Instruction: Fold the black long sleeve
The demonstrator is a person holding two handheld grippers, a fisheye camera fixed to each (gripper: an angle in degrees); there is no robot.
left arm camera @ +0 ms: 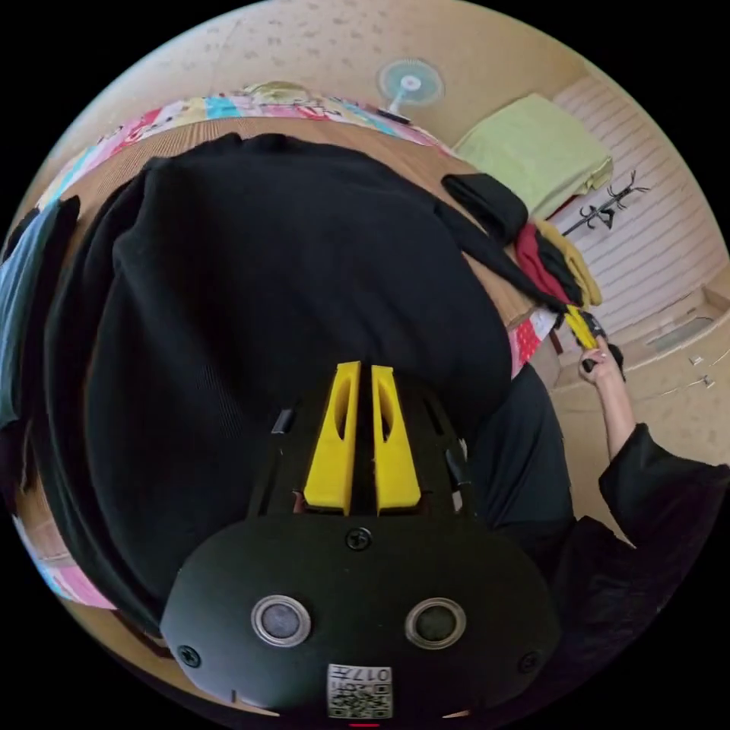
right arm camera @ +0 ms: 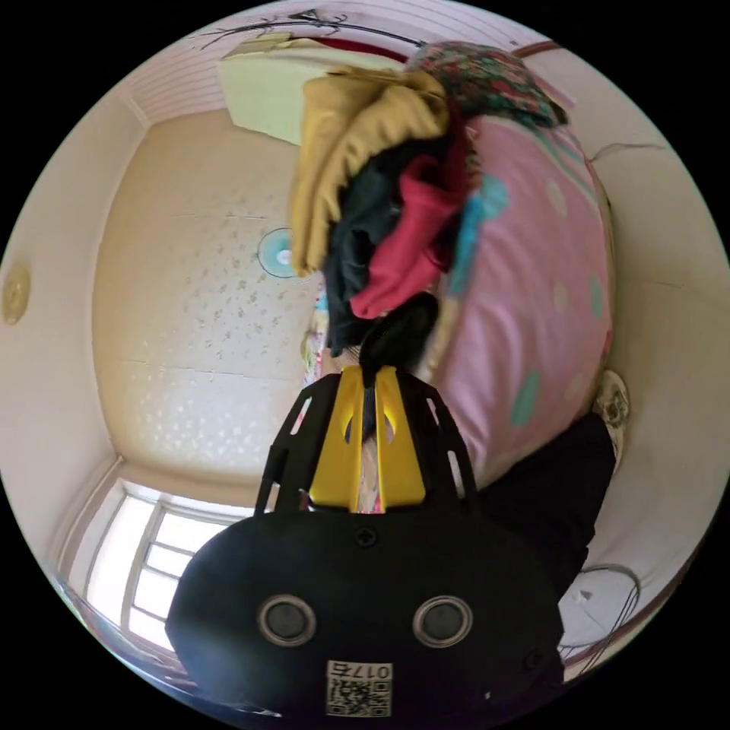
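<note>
**Now: black long sleeve spread on the bed, one cuff pinched at the far side**

Now the black long sleeve (left arm camera: 251,304) lies spread across the bed (left arm camera: 228,129), its body covering most of the brown surface and reaching from 9 o'clock to past the middle of the left gripper view. One sleeve runs off toward 3 o'clock, thinning to a cuff at the bed's edge.

The left gripper (left arm camera: 363,369) sits at 6 o'clock of its own view, just over the shirt's lower edge. Its yellow jaws stand nearly together with a narrow slit between them; whether any cloth is caught in that slit cannot be told, black on black.

At 3 o'clock in the same view a hand (left arm camera: 602,366) holds the right gripper (left arm camera: 578,325), whose yellow jaws meet the end of the stretched sleeve. In the right gripper view, that gripper (right arm camera: 367,372) is clamped on a black cuff (right arm camera: 395,331), the dark cloth running down between both jaws.

Beside the sleeve, a pile of clothes (right arm camera: 380,198) in mustard, black and red rests on the bed's edge at 12 o'clock of the right gripper view. A pink spotted bedcover (right arm camera: 532,304) falls away at 3 o'clock. A folded green blanket (left arm camera: 540,148) lies at 1 o'clock of the left gripper view.
</note>
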